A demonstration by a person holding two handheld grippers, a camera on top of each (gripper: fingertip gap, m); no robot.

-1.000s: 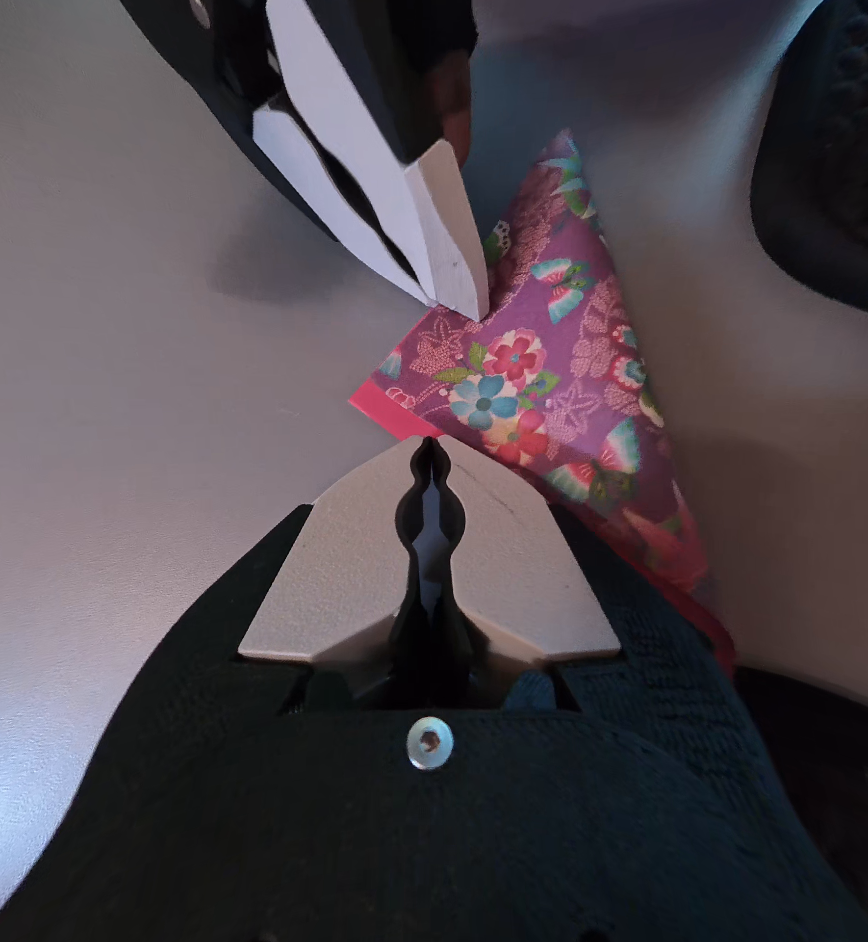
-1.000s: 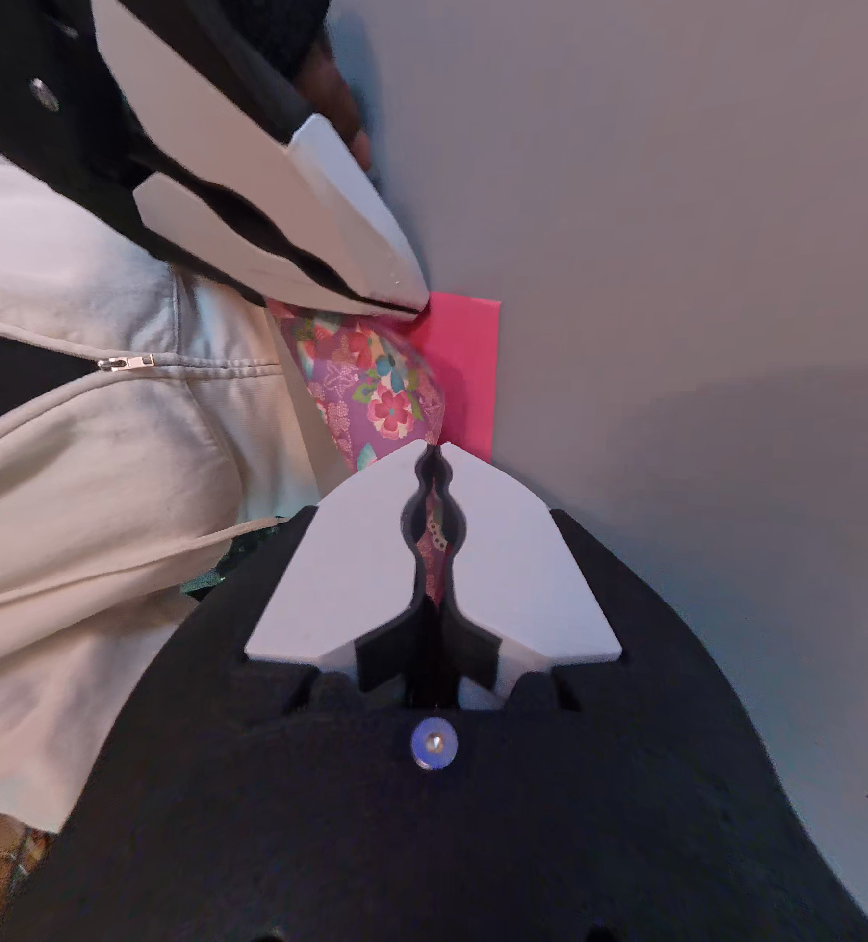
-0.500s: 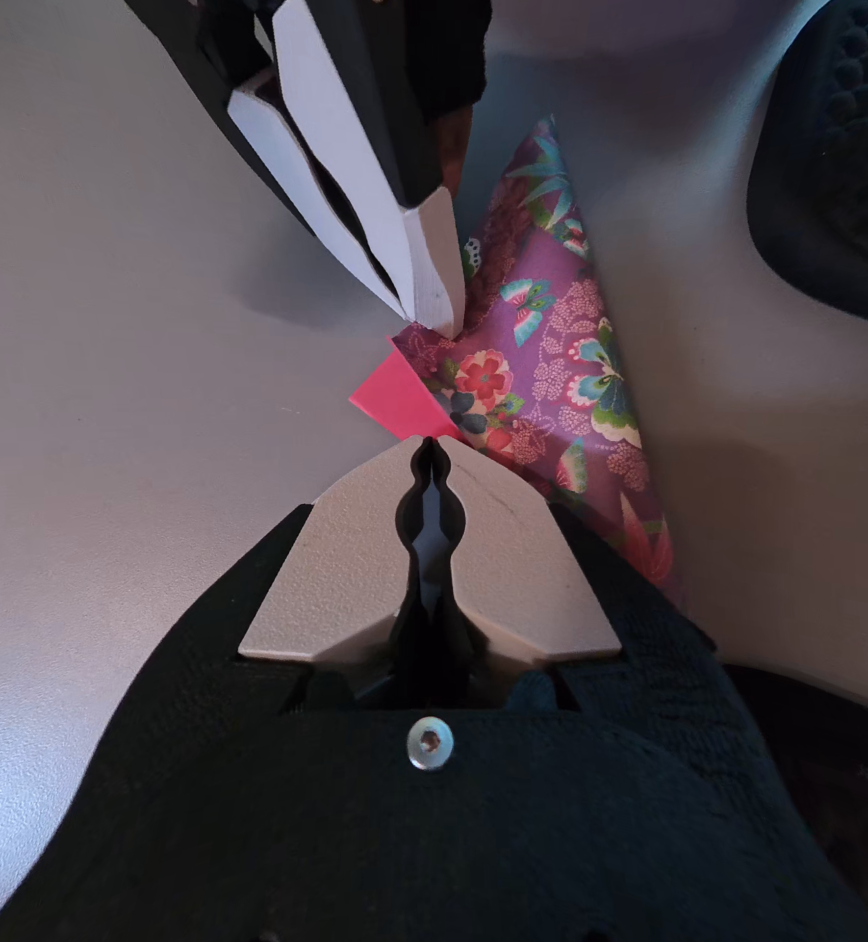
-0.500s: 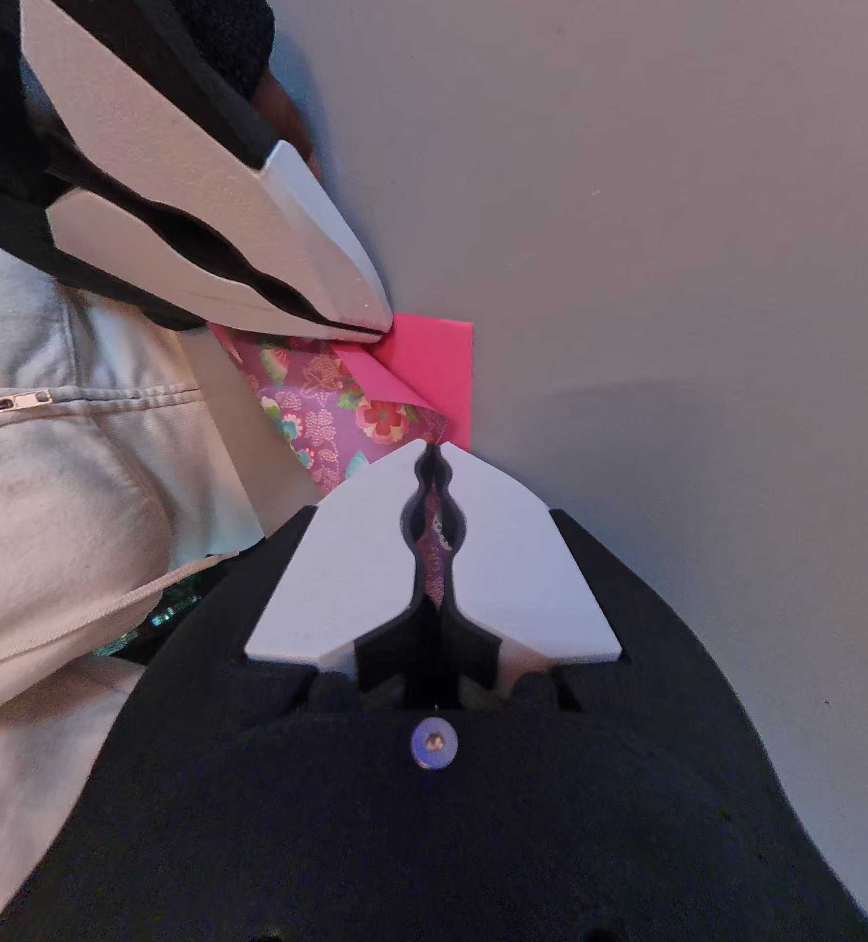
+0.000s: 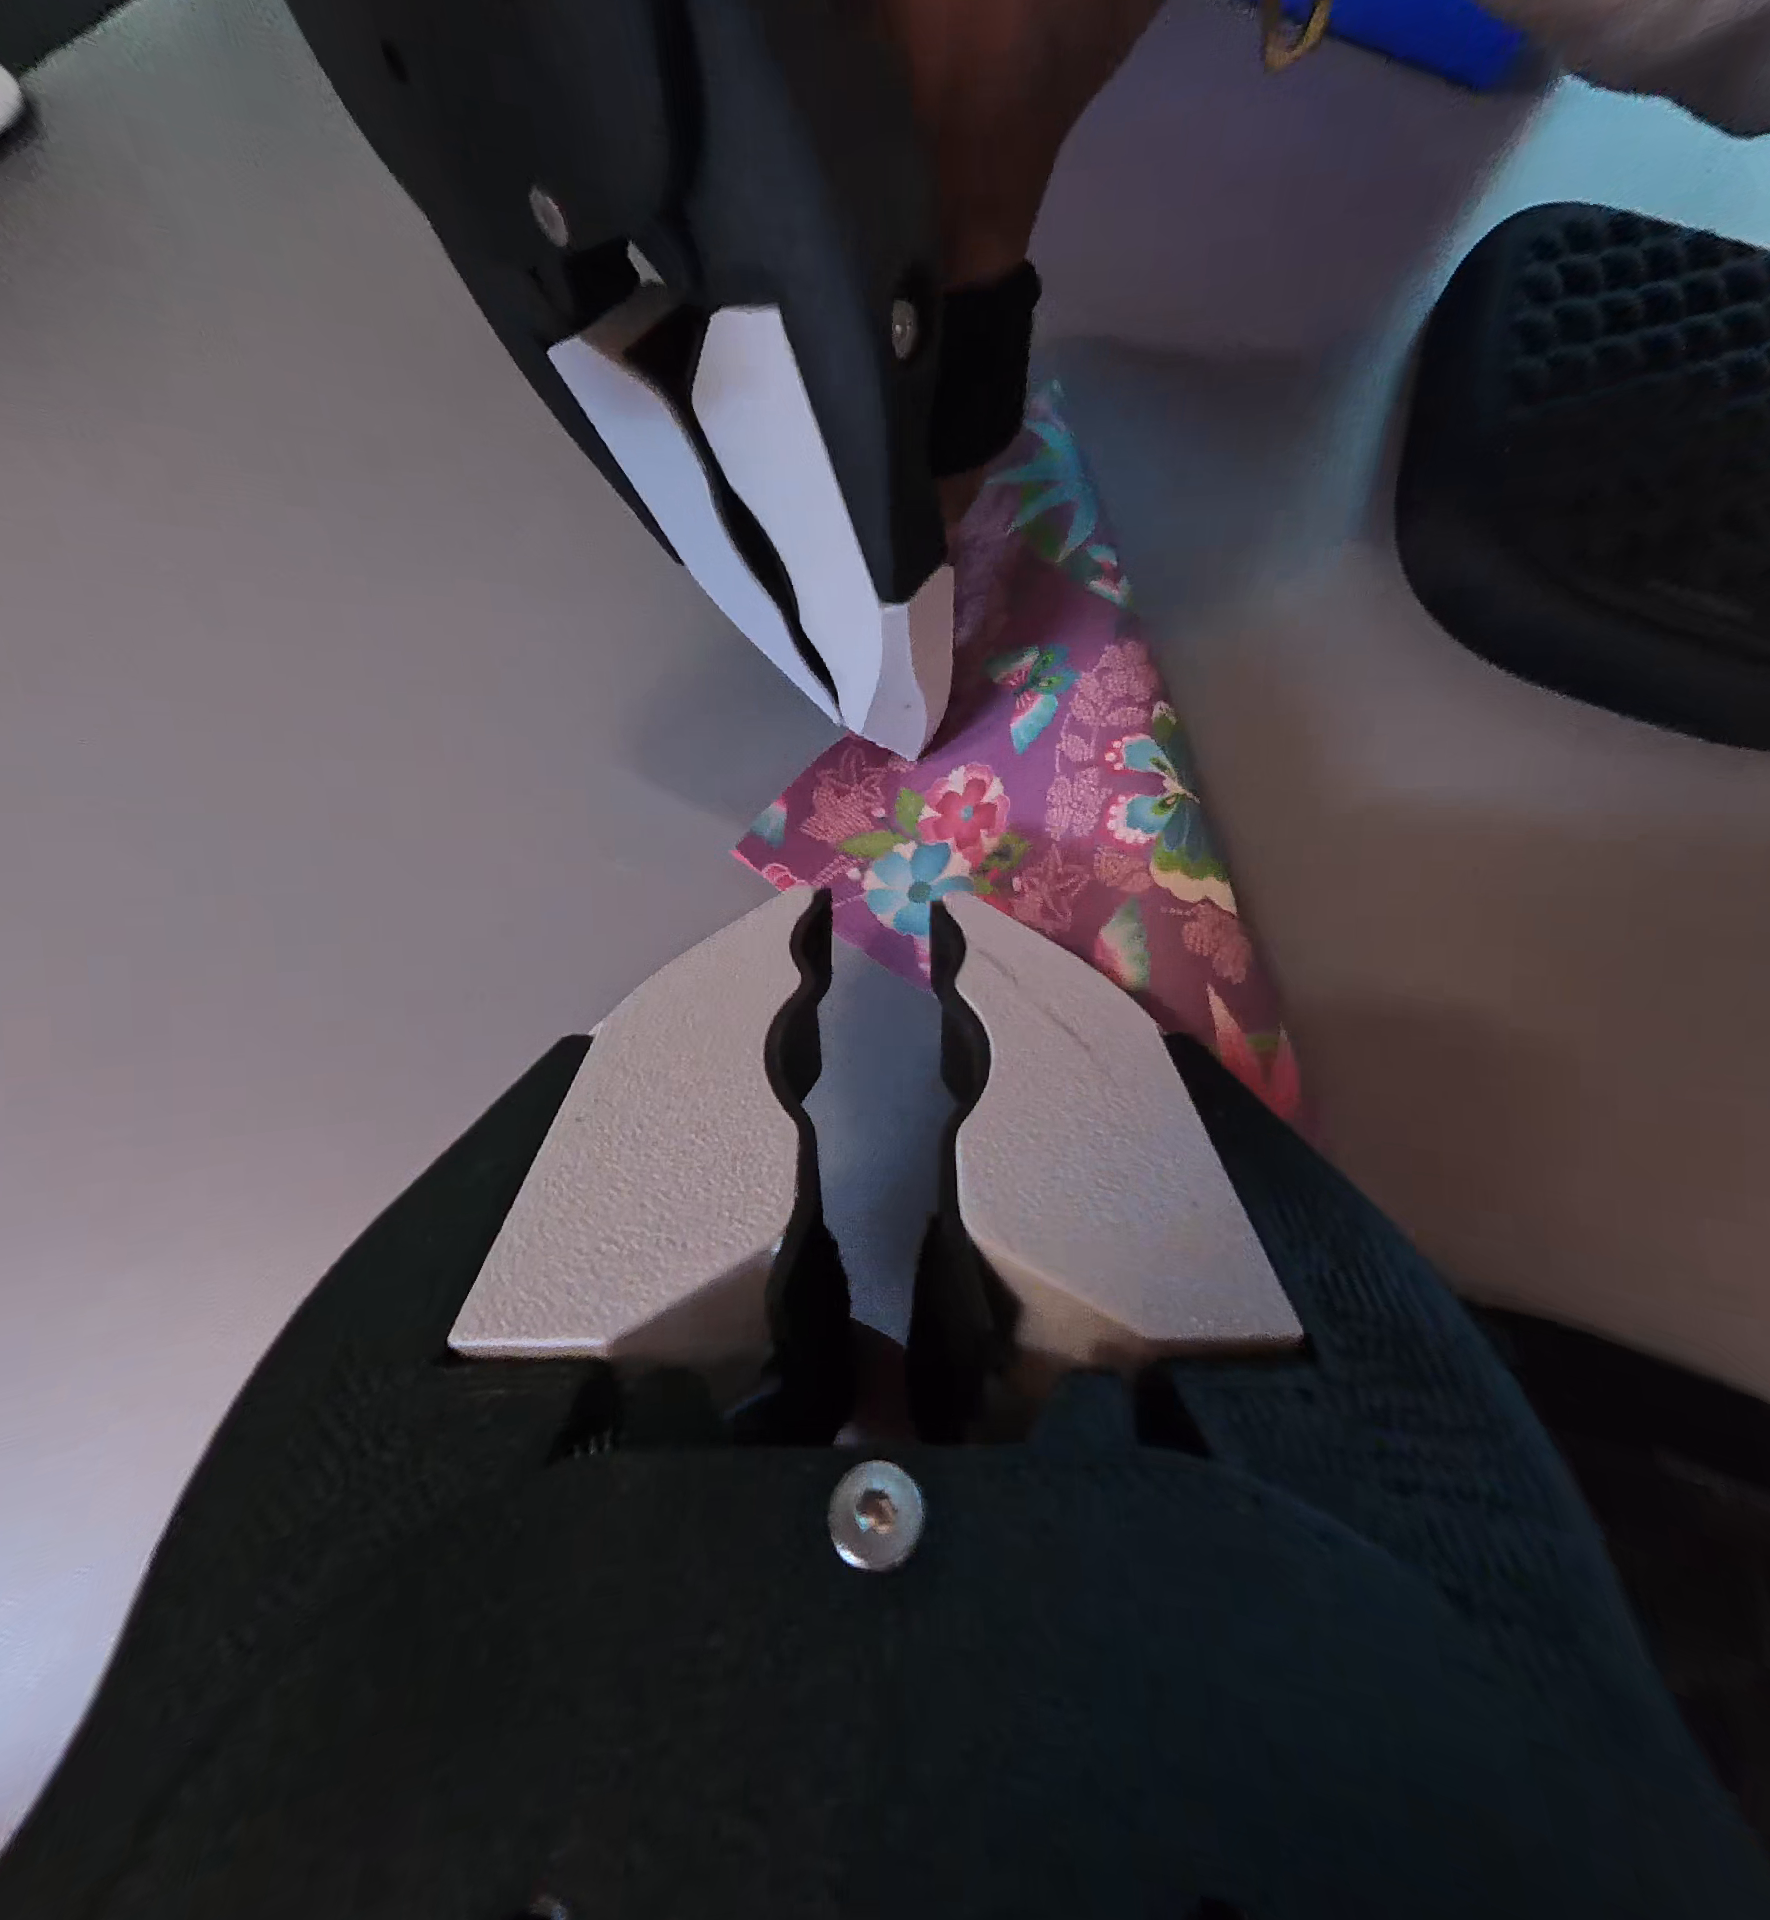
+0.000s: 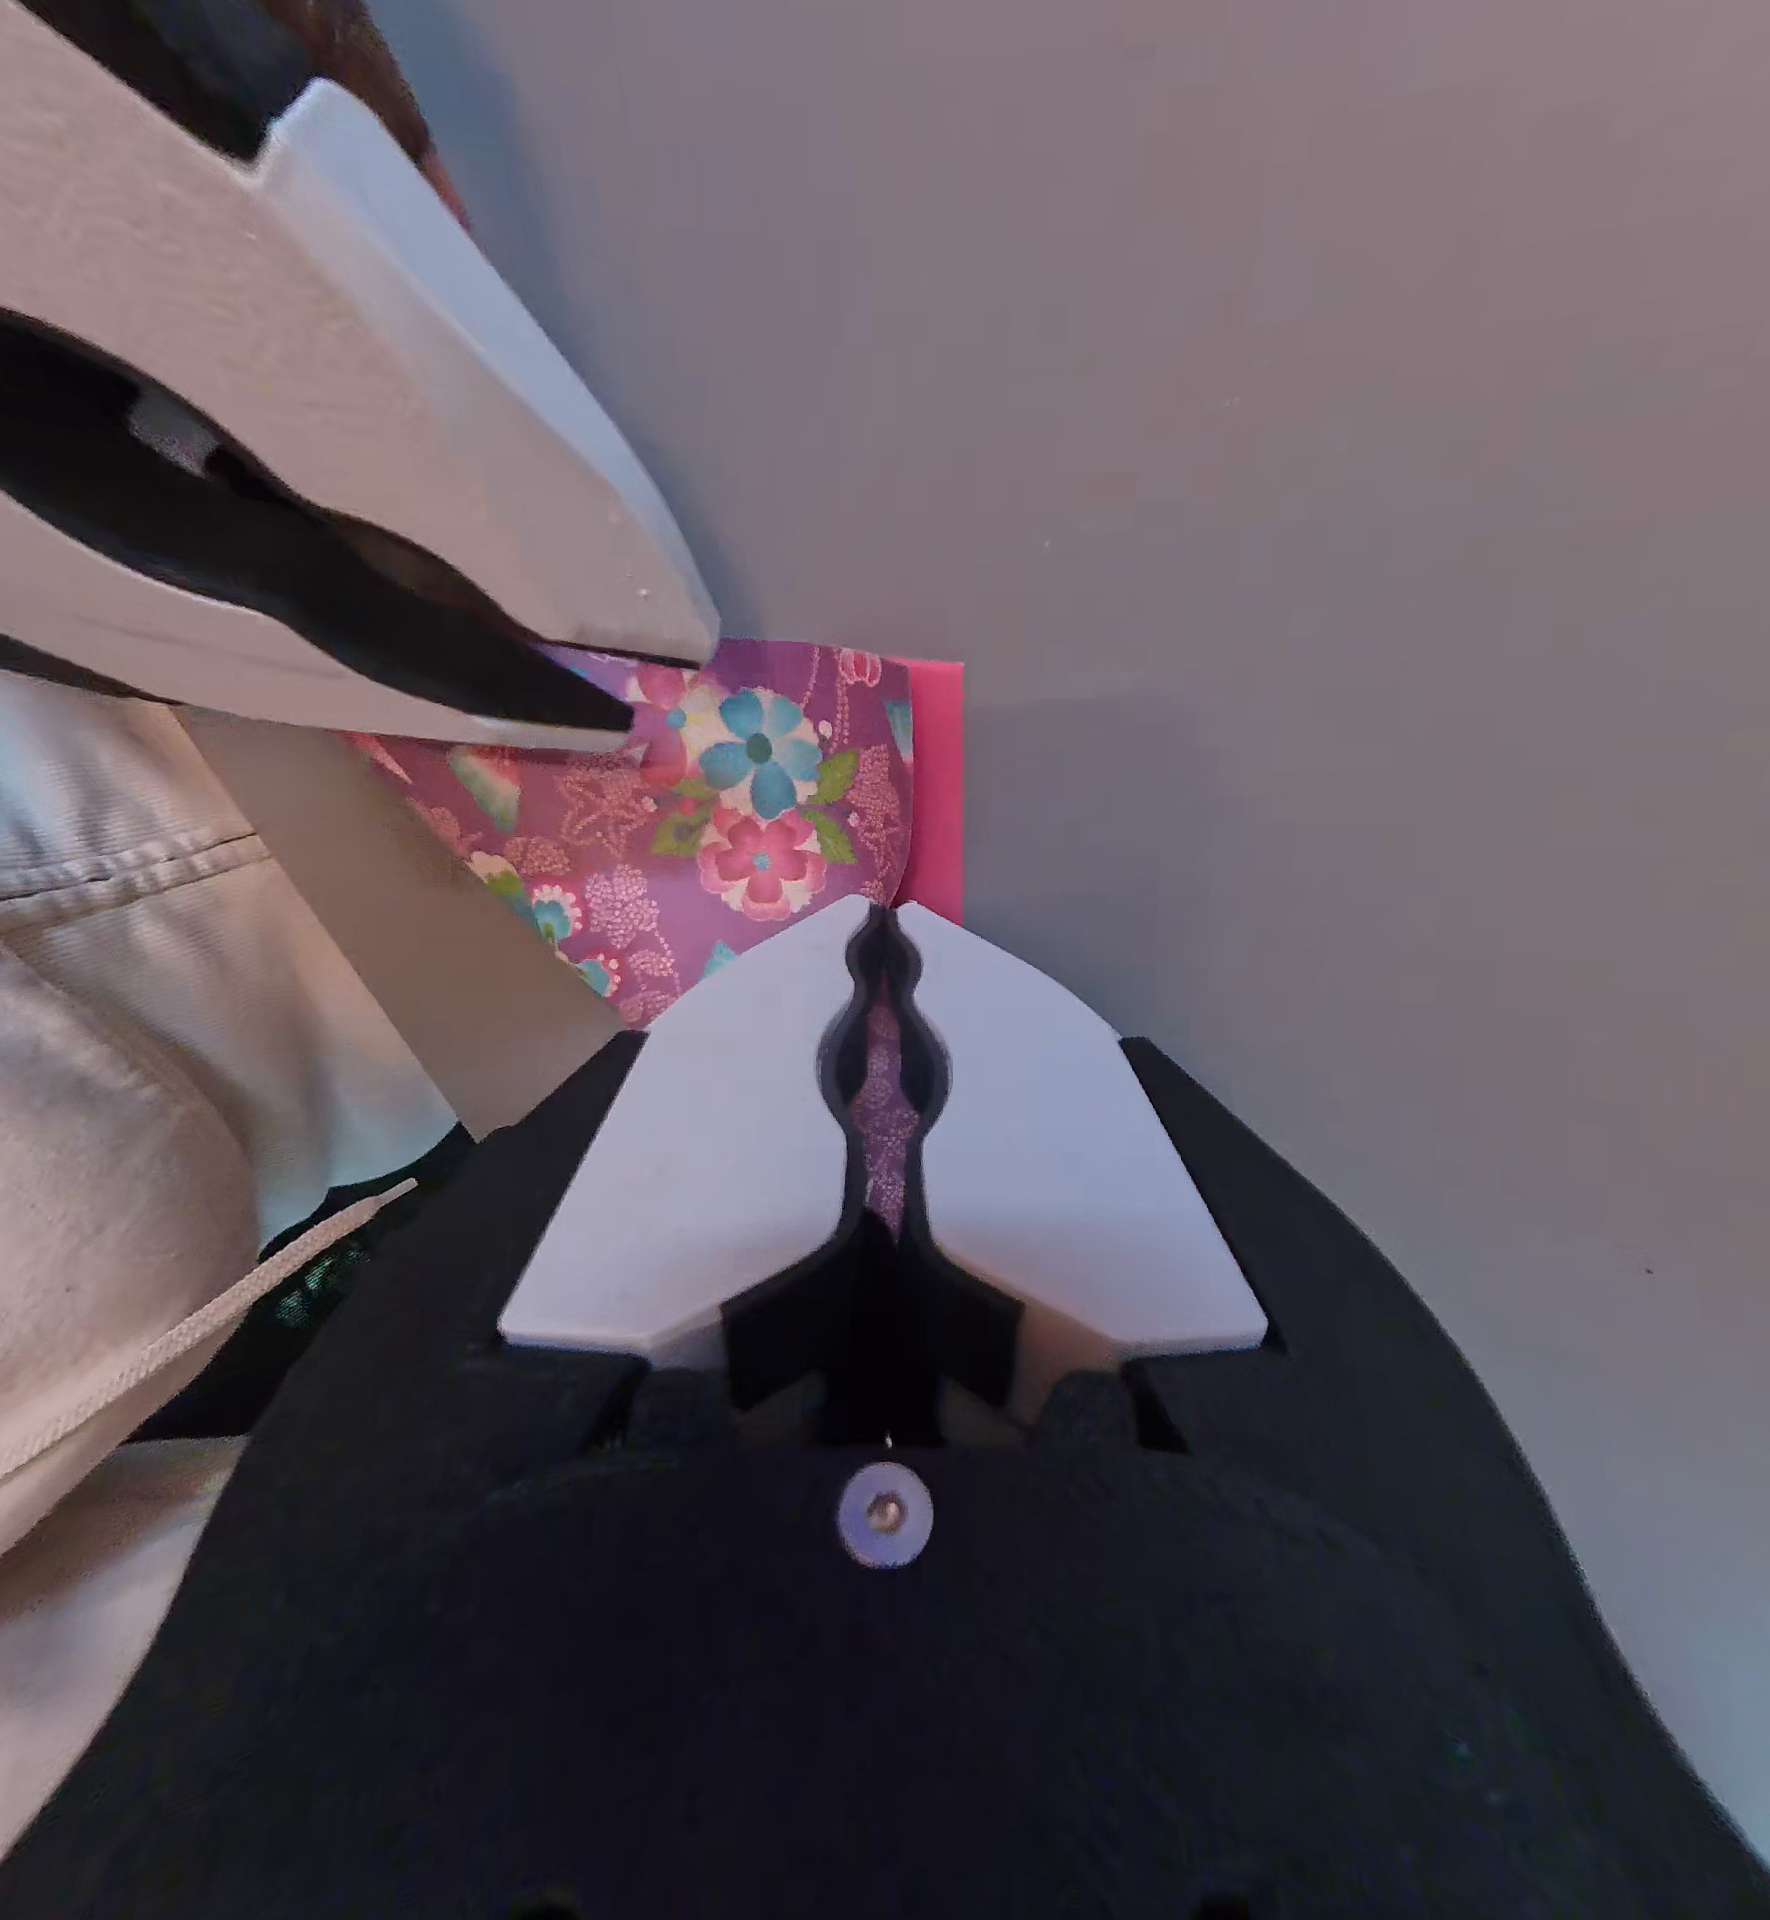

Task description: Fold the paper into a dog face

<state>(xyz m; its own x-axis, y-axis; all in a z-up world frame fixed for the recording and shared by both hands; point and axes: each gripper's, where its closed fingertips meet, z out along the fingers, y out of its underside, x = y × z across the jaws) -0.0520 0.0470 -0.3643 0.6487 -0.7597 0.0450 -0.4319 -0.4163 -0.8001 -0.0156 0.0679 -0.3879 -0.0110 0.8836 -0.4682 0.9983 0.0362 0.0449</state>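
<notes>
The paper [image 5: 1068,810] is purple with a flower print and a pink back, and lies folded on the grey table [image 5: 237,727]. My left gripper [image 5: 879,906] is open by a narrow gap, with the paper's near corner at its fingertips. My right gripper [image 5: 876,722] comes down from above onto the paper's far-left edge. In the right wrist view my right gripper [image 6: 883,914] is shut on the paper [image 6: 756,821], whose print shows through the gap between its jaws. A thin pink strip [image 6: 938,790] shows past the printed flap. The left gripper [image 6: 652,691] straddles the paper's edge there.
A black textured pad [image 5: 1629,468] sits at the table's right edge. A person's cream jacket [image 6: 81,1039] fills the left of the right wrist view, close behind the paper. Bare grey table [image 6: 1380,623] stretches to the right. The tips of one gripper are about 5 cm away from the tips of the other.
My left gripper has opened; it was shut before. The printed flap has come over the pink underside, leaving only a thin pink strip. My right gripper still holds the paper.
</notes>
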